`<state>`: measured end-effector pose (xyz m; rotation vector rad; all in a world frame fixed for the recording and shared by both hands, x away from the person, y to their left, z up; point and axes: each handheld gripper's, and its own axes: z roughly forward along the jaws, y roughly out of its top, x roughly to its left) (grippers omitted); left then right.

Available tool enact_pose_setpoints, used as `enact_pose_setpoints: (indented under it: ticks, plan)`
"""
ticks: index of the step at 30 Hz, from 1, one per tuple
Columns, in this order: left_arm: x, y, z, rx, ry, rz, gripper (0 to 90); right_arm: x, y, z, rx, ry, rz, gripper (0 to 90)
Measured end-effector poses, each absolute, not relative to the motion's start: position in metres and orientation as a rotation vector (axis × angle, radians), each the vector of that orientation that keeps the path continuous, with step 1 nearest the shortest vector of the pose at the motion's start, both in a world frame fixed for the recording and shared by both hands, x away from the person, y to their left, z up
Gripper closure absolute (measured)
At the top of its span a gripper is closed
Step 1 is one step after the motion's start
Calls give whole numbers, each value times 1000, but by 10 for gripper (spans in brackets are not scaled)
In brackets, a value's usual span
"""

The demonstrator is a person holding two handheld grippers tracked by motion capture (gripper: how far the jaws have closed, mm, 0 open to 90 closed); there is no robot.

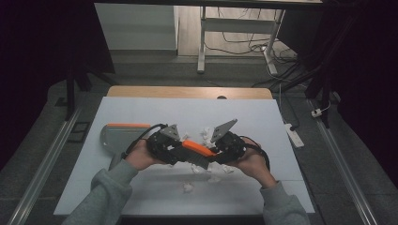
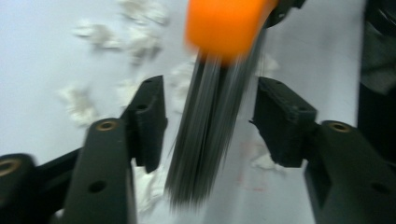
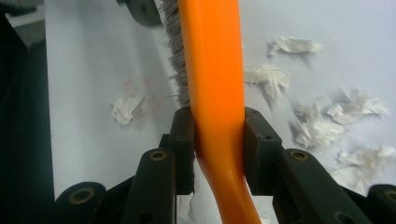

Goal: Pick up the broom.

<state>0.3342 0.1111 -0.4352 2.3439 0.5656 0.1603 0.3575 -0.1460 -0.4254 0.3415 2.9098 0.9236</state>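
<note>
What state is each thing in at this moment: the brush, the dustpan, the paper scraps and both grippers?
Brush: orange handle clamped by the right gripper, bristles hanging between the left gripper's fingers.
Right gripper: shut on the brush handle.
Left gripper: open, fingers apart either side of the bristles.
Dustpan: lying flat on the table, untouched.
Paper scraps: crumpled, scattered loose on the table.

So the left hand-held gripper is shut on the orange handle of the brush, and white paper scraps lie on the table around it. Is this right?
Not quite: the right hand-held gripper is the one shut on the orange brush handle, as the right gripper view shows. The left hand-held gripper is open, its jaws standing apart on either side of the bristles. White paper scraps do lie on the table around it.
</note>
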Motion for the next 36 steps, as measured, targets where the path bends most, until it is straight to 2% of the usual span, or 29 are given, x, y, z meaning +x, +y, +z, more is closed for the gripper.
enact_pose_setpoints:
  ticks: [1,5,14,24,36]
  plan:
    - [331,115,-435,2330,603,200,382,359,-148,-425,348,2901,925,683]
    - [313,131,-436,2285,695,312,375,362,-154,-425,402,2863,938,683]
    - [259,181,-447,2219,814,472,383,369,-170,-417,516,2795,980,684]
    - [245,220,-472,2106,968,510,382,376,-186,-414,632,2730,1016,686]
    - [240,232,-483,2091,980,513,387,384,-203,-412,727,2666,1060,688]
